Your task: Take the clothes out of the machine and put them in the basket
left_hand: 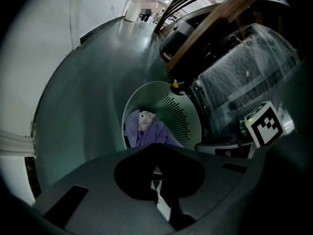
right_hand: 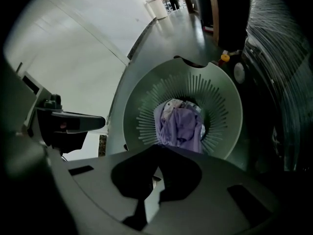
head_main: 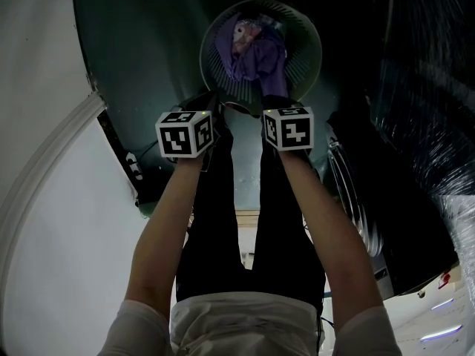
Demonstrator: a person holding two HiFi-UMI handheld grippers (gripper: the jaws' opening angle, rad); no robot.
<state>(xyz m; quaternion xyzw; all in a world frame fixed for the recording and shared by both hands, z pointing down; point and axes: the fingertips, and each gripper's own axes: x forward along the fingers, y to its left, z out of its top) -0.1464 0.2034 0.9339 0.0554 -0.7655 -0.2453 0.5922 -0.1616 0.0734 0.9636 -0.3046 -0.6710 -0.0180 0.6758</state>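
1. Between the fingers of the right gripper (right_hand: 155,174) no cloth can be made out. They are clenched together into one dark wedge with only a pale sliver showing, and they grasp nothing.
2. The left gripper (left_hand: 157,173) reads the same in its own view, with its fingers pressed together and empty.
3. Just beyond both sets of fingers the basket (right_hand: 222,109), round and slotted, stands on the floor (right_hand: 161,48). The purple clothes (right_hand: 182,126) lie bunched in its bottom with a paler piece on top. Both grippers hang above its near rim.
4. Judging from that, one load is in and the step in hand is the trip back to the machine (head_main: 355,191).
   - Release the fingers before reaching in.
   - Pinch a thick fold rather than a loose edge.
   - Lift the garment clear of the door rim.
   - Let go only over the basket's middle.
5. The machine's opening shows in no view. There is only a curved bright rim at the right of the head view, which I take for its door, so whether clothes remain inside cannot be told. The black shape between the forearms is probably the person's trousers (head_main: 215,221), not a held garment. A film-wrapped bulk (left_hand: 247,75) fills the dark right side.
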